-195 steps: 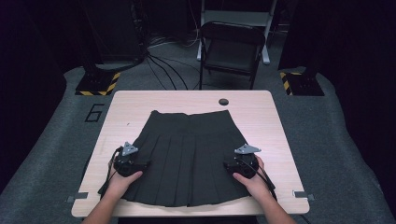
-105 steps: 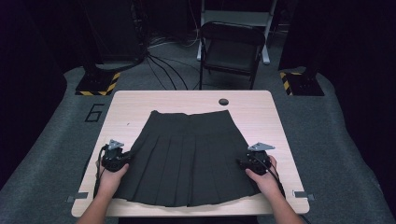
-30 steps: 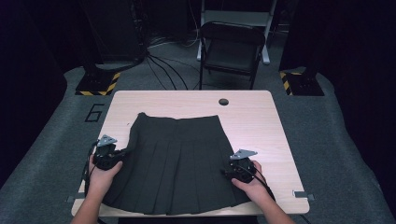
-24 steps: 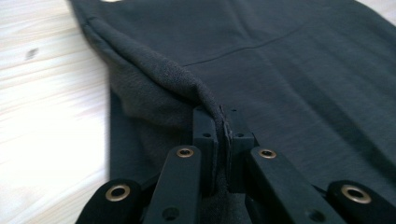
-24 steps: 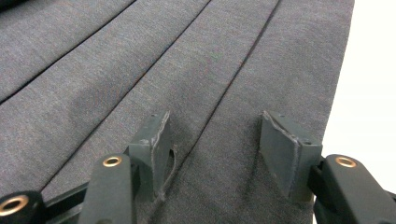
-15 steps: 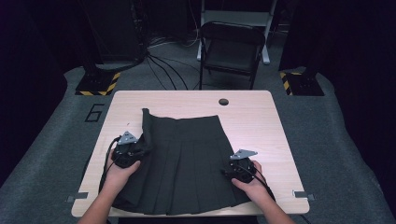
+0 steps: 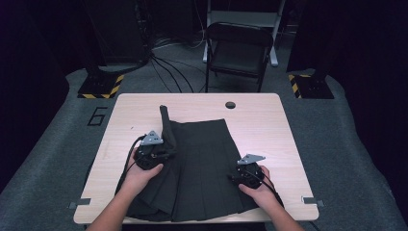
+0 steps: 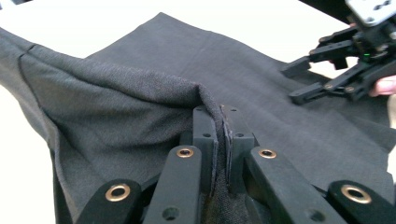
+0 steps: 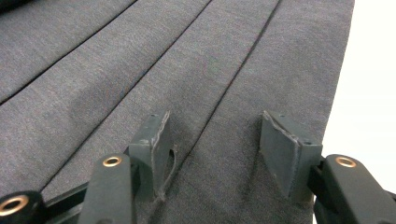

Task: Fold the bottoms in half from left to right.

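A dark pleated skirt (image 7: 207, 154) lies on the pale wooden table (image 7: 274, 125), waistband toward the far side. My left gripper (image 7: 167, 153) is shut on the skirt's left edge, which it holds lifted off the table and pulled in over the middle. In the left gripper view the cloth (image 8: 130, 107) runs pinched between the closed jaws of that gripper (image 8: 219, 116). My right gripper (image 7: 235, 177) rests on the skirt's right side, open. In the right gripper view, its pads (image 9: 152, 140) stand apart on the flat pleats (image 9: 140, 60) near the right hem.
A round hole (image 7: 230, 104) sits in the table near its far edge. A black folding chair (image 7: 238, 48) stands behind the table, with cables on the floor and yellow-striped bases (image 7: 101, 85) at both far corners. Bare tabletop (image 9: 373, 70) lies right of the skirt.
My left gripper has moved right and up with the skirt's left edge, which now folds over toward the middle. The right gripper has stayed where it was.
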Motion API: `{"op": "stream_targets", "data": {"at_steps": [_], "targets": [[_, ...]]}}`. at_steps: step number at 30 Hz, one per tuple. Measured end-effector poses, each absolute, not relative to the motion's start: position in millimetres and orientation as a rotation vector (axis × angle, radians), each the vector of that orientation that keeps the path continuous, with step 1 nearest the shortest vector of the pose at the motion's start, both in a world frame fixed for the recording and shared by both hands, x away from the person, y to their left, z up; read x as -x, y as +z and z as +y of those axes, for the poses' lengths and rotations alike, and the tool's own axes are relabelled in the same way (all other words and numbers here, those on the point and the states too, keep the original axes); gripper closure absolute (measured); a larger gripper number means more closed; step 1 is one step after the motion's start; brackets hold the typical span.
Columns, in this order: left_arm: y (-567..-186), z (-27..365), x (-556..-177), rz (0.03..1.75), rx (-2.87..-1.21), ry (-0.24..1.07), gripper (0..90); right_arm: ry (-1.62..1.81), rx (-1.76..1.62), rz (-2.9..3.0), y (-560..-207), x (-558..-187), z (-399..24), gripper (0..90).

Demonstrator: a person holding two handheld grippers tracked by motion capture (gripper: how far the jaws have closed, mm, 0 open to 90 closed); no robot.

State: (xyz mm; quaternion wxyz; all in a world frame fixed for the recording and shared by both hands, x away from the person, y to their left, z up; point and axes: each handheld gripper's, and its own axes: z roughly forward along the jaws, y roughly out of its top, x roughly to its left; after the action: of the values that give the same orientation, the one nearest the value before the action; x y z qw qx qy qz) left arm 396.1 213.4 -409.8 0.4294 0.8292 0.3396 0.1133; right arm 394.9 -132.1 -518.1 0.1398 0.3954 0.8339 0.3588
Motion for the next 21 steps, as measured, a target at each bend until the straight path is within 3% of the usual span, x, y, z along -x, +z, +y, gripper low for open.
{"op": "stream_targets", "data": {"at_steps": [13, 21], "targets": [[-419, 173, -400, 0.78, -2.083, 0.2, 85.7, 1.037, -1.143, 2.411, -518, -395, -132, 42.8], [-445, 149, -405, 0.775, -2.142, 0.162, 85.6, 1.033, -1.147, 2.416, -518, -395, -132, 42.8]]}}
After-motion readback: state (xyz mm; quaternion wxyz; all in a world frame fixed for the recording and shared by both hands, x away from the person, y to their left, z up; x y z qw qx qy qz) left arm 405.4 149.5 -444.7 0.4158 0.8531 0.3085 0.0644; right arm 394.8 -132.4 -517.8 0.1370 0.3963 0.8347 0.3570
